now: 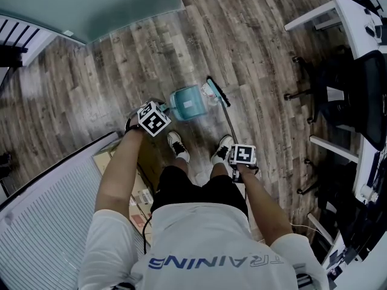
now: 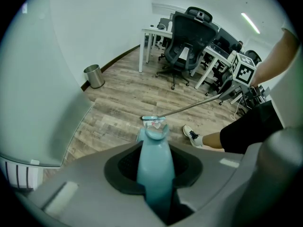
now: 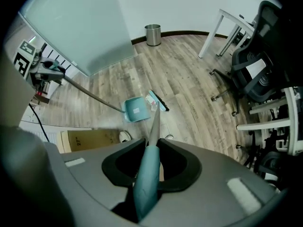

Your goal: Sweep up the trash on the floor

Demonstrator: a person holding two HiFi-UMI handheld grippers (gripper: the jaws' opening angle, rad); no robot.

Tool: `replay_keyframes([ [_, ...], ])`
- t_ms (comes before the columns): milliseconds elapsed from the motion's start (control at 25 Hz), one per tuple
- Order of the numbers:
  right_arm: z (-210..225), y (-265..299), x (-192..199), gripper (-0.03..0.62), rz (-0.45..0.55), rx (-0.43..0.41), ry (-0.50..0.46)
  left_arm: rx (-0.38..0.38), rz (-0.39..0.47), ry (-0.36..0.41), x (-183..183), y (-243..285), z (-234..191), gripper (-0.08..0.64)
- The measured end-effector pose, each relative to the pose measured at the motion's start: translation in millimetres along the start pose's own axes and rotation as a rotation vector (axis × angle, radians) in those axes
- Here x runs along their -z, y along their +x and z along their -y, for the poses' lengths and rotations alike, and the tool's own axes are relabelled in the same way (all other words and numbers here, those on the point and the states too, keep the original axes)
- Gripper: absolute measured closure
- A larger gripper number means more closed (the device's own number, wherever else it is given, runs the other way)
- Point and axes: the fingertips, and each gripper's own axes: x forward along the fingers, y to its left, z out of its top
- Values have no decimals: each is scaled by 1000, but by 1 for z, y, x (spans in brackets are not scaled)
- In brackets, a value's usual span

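Note:
A teal dustpan (image 1: pixel 187 103) rests on the wood floor just ahead of the person's feet. The teal broom head (image 1: pixel 213 92) lies against its right edge. My left gripper (image 1: pixel 152 118) is shut on the dustpan's teal handle (image 2: pixel 154 169), which runs down to the pan (image 3: pixel 136 110). My right gripper (image 1: pixel 242 157) is shut on the teal grip (image 3: pixel 146 181) of the broom, and its metal shaft (image 3: pixel 154 122) slants down to the broom head (image 3: pixel 157 100). A small white and pink scrap of trash (image 2: pixel 155 124) sits at the pan's mouth by the bristles.
A metal bin (image 3: pixel 152 34) stands at the far wall. Black office chairs (image 1: pixel 344 95) and white desks (image 1: pixel 314 17) crowd the right side. A cardboard box (image 1: pixel 130 183) is at the person's left. A frosted glass partition (image 1: pixel 91 5) runs along the left.

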Motion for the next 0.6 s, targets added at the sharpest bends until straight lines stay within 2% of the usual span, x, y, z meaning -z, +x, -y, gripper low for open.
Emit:
replay_keyframes([
  [400, -57, -12, 9, 482, -27, -146, -35, 0, -3, -1, -1, 1, 0, 469],
  [600, -84, -17, 15, 485, -49, -230, -22, 3, -6, -1, -2, 1, -2, 469],
])
